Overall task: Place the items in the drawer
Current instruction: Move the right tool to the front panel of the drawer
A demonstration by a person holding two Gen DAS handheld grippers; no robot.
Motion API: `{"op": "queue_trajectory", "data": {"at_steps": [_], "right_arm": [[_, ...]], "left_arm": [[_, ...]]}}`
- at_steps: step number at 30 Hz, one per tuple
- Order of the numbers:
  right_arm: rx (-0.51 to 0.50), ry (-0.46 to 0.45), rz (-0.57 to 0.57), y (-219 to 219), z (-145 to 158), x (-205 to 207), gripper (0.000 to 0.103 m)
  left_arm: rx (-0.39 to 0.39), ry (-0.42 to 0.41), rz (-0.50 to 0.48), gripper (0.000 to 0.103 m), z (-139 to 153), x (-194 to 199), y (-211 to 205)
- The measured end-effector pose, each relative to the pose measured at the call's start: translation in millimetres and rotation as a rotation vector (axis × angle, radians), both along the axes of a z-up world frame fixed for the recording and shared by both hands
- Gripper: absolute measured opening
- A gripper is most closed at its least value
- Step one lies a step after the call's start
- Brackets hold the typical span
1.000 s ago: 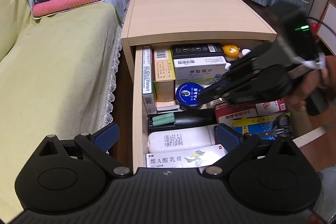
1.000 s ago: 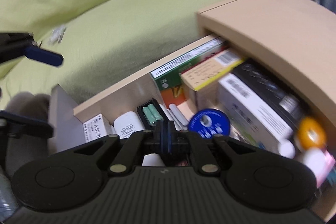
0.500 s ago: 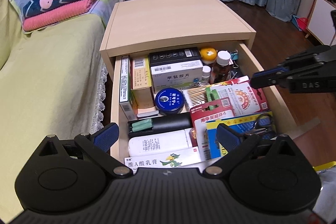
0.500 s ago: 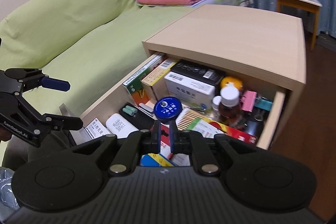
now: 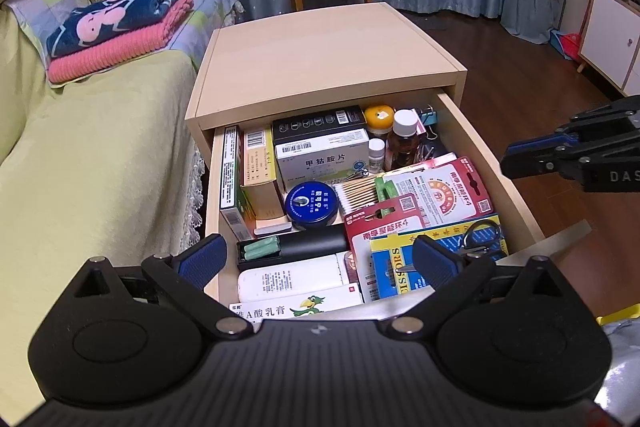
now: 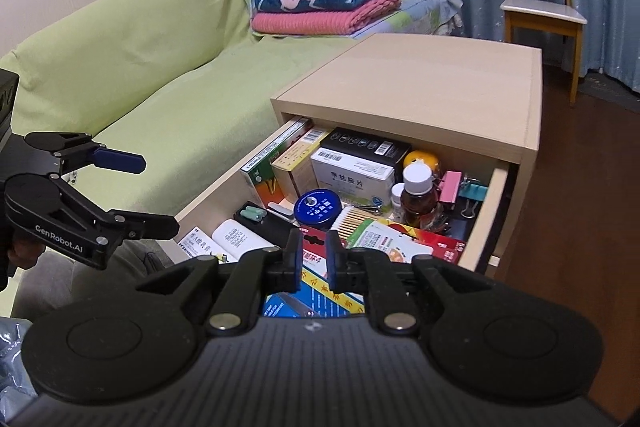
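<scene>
I am holding the left gripper (image 5: 318, 259) with its blue pads spread wide and nothing between them, hovering over the near end of the open drawer (image 5: 486, 163). The right gripper (image 6: 313, 259) is sitting with its pads nearly pressed together, a narrow empty gap between them. Ahead of both, the drawer is lying packed: a blue round tin (image 5: 312, 205), a white medicine box (image 5: 322, 157), a brown bottle (image 6: 417, 197), cotton swabs (image 5: 356, 189), a scissors pack (image 5: 400, 263).
</scene>
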State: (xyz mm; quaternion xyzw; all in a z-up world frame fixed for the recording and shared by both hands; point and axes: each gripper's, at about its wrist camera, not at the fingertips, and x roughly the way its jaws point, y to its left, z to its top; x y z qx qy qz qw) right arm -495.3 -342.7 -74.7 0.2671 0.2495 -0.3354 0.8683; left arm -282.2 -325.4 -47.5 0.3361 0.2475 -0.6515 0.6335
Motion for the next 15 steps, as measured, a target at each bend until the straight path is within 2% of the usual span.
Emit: {"op": "queue_trajectory", "data": {"at_steps": [7, 9, 13, 15], "right_arm": [[-0.009, 0.002, -0.083, 25.3, -0.3, -19.3, 0.019], [-0.02, 0.017, -0.111, 33.5, -1.2, -23.0, 0.028], [-0.042, 0.057, -0.144, 50.2, -5.6, -31.3, 0.034], [-0.04, 0.079, -0.155, 57.1, -9.7, -36.1, 0.04]], "left_arm": [[0.006, -0.024, 0.024, 0.1, -5.6, 9.5, 12.7], [0.011, -0.032, 0.036, 0.1, -8.5, 14.9, 17.1], [0.022, -0.047, 0.059, 0.1, -14.3, 25.6, 25.9], [0.027, -0.054, 0.07, 0.1, -17.1, 31.0, 30.3]]}}
